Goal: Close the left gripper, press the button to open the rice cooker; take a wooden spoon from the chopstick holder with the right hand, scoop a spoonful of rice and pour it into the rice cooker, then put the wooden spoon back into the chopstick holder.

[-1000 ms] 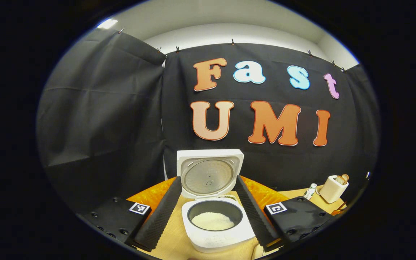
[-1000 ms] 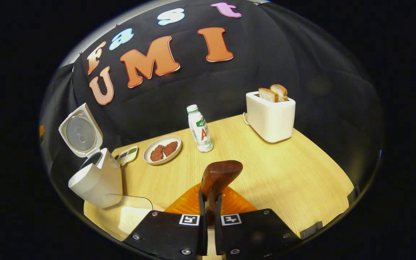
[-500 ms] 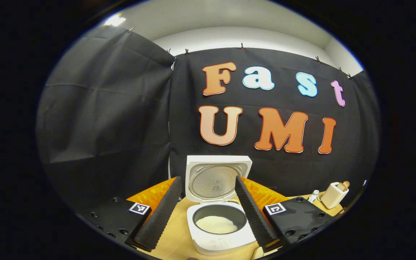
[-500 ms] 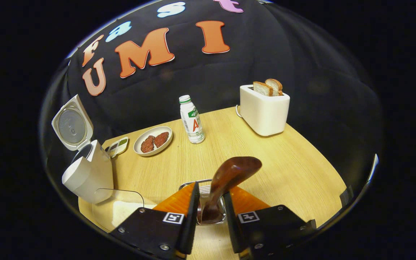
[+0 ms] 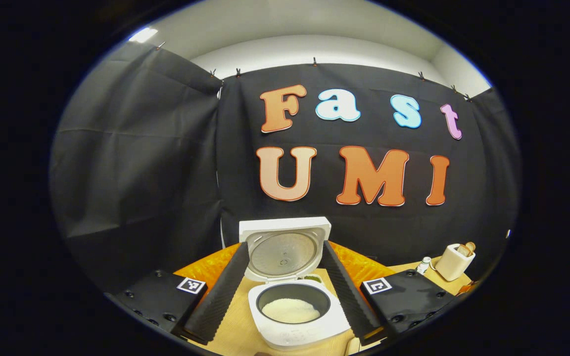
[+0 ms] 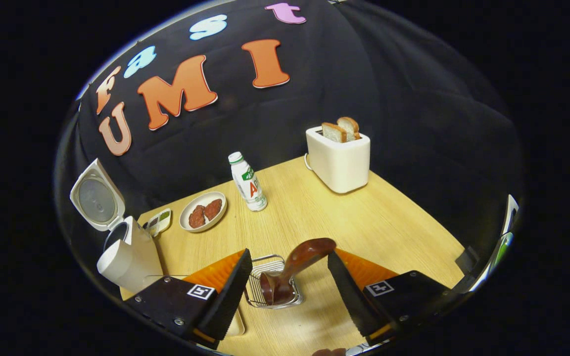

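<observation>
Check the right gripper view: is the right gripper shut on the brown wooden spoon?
No. The right gripper is open, fingers apart on either side of the brown wooden spoon resting in the wire chopstick holder.

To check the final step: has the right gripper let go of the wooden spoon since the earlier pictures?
Yes. The right gripper has opened; the wooden spoon now stands free in the chopstick holder between its spread fingers.

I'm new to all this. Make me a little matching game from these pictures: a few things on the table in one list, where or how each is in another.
Things
1. dark wooden spoon
2. white rice cooker lid
3. two bread slices
4. right claw

States
A. sticking out of the white toaster
B. open, apart from the spoon
C. leaning in the wire chopstick holder
D. raised upright

Pairs: 1-C, 2-D, 3-A, 4-B
</observation>
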Demonstrator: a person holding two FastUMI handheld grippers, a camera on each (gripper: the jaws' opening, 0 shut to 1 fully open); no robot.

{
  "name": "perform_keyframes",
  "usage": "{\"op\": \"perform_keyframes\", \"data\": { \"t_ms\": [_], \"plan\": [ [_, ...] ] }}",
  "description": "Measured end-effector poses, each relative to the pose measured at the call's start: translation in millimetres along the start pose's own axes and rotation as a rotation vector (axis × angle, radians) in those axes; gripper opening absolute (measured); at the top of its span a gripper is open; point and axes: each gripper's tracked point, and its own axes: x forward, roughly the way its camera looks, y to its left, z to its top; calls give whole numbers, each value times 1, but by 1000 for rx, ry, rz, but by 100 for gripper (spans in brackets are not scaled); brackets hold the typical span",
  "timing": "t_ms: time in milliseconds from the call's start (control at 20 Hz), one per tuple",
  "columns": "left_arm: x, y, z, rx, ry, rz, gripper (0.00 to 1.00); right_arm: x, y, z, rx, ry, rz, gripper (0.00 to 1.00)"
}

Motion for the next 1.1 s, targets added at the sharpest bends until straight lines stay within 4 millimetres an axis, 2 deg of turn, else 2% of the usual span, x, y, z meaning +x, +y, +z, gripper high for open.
{"op": "perform_keyframes", "data": {
  "t_ms": [50, 150, 250, 450, 600, 700, 850, 900, 1100],
  "plan": [
    [0, -2, 2, -2, 0, -7, 100, -4, -11, 11, 3, -26, -7, 95],
    [0, -6, 2, -7, 5, -24, 98, -14, -16, 37, 12, -76, -27, 95],
    [2, -9, 0, -21, 15, -37, 100, -23, -20, 63, 24, -130, -50, 95],
    [17, -11, -14, -43, 62, -64, 100, -44, -8, 103, -14, -230, -65, 95],
    [36, -6, -9, -46, 67, -65, 100, -62, 12, 135, -29, -317, -45, 95],
    [51, -3, -6, -38, 74, -62, 100, -71, 27, 147, -28, -342, -21, 95],
    [71, -3, 10, -21, 60, -63, 100, -77, 40, 163, -44, -382, -23, 95],
    [78, -6, 16, -11, 53, -68, 100, -79, 56, 167, -49, -386, -19, 95],
    [107, -12, 40, 18, 40, -73, 100, -82, 77, 164, -66, -374, 13, 95]
  ]
}}
